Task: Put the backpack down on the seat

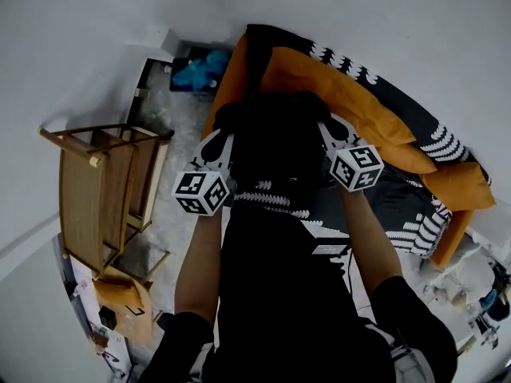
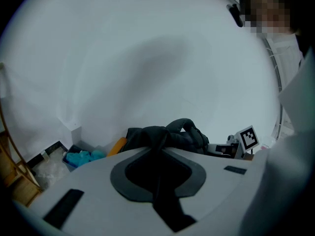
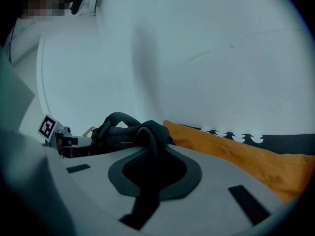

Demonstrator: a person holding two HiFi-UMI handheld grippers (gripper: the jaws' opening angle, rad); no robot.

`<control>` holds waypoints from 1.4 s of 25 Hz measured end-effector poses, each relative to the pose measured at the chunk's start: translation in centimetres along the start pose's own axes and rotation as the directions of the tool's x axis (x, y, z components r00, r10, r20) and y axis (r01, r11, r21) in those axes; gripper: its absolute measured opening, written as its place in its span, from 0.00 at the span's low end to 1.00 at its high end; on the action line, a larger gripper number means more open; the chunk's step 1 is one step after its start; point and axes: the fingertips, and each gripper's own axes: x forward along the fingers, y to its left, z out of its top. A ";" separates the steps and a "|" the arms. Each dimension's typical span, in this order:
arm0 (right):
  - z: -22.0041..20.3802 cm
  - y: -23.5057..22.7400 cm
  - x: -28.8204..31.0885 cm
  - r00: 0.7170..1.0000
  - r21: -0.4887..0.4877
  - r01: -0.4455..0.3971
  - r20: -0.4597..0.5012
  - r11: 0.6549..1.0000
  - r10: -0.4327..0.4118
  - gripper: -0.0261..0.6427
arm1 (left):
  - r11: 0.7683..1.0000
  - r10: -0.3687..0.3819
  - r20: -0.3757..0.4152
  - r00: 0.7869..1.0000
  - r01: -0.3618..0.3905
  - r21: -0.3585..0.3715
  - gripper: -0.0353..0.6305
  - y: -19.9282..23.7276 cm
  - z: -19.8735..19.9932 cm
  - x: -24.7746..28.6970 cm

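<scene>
**Head view.** Item: black backpack (image 1: 275,138), hanging in front of the person between the two grippers, over the near end of the sofa (image 1: 415,206).
- The left gripper (image 1: 215,152) is taking its left side and the right gripper (image 1: 337,140) its right, both tips sinking into dark fabric.
- Whether the base is touching the seat yet cannot be told from here.
- An orange cushion (image 1: 351,94) is leaning along the sofa back.
- A wooden chair (image 1: 104,186) is standing well apart to the left.
- A blue bundle (image 1: 200,69) is lying on the floor by the wall.

**Left gripper view.** The jaws are pinching a black strap (image 2: 158,156), which is running down through the gap between them. The bag's bulk is bunching just beyond the tips.

**Right gripper view.** The jaws are likewise pressing on a second strap (image 3: 147,161). The crumpled top of the bag is sitting just past them, with the cushion beside it on the right.

**Handling, as judged.**
- The bag is looking soft and limp, sagging under its own weight and folding where it is being held. It is probably moderately heavy rather than light.
- The fabric is unlikely to be fragile. The narrow straps could slide through the pads if the load is swinging.
- The straps near the top are seeming the right hold, one on each side, keeping the body level.
- On the seat it will likely be slumping rather than standing, so the base needs resting against the cushion.
</scene>
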 end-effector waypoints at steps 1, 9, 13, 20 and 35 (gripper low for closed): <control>-0.1 -0.2 0.4 1.000 0.000 0.003 -0.006 1.000 -0.003 0.11 | 1.000 0.005 -0.003 1.000 -0.005 -0.004 0.13 0.2 -0.1 0.3; -1.4 -1.8 3.2 0.996 0.004 0.076 -0.037 0.997 -0.076 0.11 | 0.997 0.081 -0.032 0.996 -0.081 0.010 0.13 2.3 -1.1 2.6; -2.3 -2.2 4.3 0.993 -0.004 0.106 -0.055 0.994 -0.106 0.11 | 0.990 0.138 -0.042 0.990 -0.138 -0.002 0.13 3.5 -1.9 3.4; -3.5 -3.3 5.3 0.989 -0.016 0.125 -0.077 0.992 -0.126 0.11 | 0.983 0.181 -0.049 0.982 -0.182 -0.019 0.14 4.3 -2.9 4.7; -5.3 -4.1 6.3 0.986 -0.022 0.108 -0.123 0.994 -0.110 0.11 | 0.978 0.203 -0.093 0.975 -0.206 -0.021 0.15 5.0 -4.6 5.9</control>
